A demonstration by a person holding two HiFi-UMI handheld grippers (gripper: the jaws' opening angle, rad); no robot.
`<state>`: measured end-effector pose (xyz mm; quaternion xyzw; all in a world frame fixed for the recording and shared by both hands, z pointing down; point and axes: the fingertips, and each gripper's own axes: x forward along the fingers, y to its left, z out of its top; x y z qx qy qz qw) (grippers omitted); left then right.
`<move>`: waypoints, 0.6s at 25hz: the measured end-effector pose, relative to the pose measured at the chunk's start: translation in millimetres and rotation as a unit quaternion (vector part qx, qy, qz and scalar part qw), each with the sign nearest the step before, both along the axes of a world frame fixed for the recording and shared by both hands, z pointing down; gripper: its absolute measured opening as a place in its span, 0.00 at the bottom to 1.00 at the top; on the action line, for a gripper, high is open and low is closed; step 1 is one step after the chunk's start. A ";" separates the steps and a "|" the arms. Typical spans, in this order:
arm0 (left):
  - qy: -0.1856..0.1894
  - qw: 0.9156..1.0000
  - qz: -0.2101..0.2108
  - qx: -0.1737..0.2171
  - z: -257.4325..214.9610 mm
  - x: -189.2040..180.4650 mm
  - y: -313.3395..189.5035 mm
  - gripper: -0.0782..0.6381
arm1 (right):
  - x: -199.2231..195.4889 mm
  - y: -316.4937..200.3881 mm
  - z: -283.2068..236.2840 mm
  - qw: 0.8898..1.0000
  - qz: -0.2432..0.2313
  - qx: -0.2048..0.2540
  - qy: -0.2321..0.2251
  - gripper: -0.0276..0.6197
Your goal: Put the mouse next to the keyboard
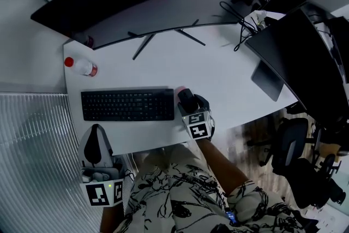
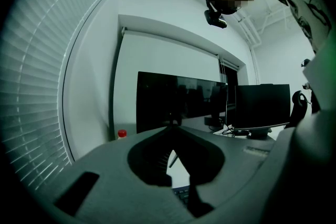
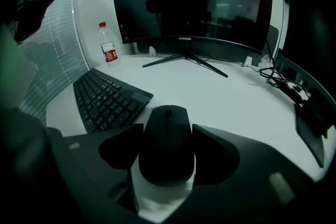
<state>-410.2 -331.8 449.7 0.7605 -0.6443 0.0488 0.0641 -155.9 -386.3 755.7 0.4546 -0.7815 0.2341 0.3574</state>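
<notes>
Mouse (image 3: 167, 145), black, sits on the white desk (image 1: 218, 71) that fills your head view, just off the right end of the keyboard, nose pointing toward the screens. A wide curved monitor (image 1: 136, 3) on a splayed stand spans the back of the desk, and a second dark monitor (image 1: 289, 57) stands at an angle on your right. The black keyboard (image 1: 127, 105) lies flat near the front edge, parallel to it. Your right gripper (image 3: 167, 129) is low on the desk with both jaws pressed against the mouse's sides, so it is gripping the mouse. Your left gripper (image 2: 172, 131) is held off the front left corner, clear of the desk, its jaw tips drawn together on nothing. A clear bottle (image 1: 82, 66) with a red cap lies at the far left, behind the keyboard.
</notes>
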 end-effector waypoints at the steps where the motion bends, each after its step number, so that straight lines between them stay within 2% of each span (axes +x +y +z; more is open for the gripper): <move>1: 0.000 1.000 -0.001 0.000 0.4 -0.2 -0.6 0.11 | 0.2 -0.7 1.1 1.000 -0.001 0.001 0.002 0.51; 4: -0.001 1.000 -0.002 -0.001 2.1 -0.8 -1.8 0.11 | 2.1 -2.9 3.9 1.000 -0.004 0.009 0.012 0.51; 12: -0.001 1.000 -0.004 0.002 -0.2 0.5 -3.7 0.11 | -2.4 -2.0 5.0 1.000 -0.001 0.015 -0.008 0.51; 15: -0.001 1.000 -0.005 0.010 -6.3 0.1 -3.5 0.11 | -3.3 -3.2 -3.6 0.999 -0.012 0.035 -0.010 0.52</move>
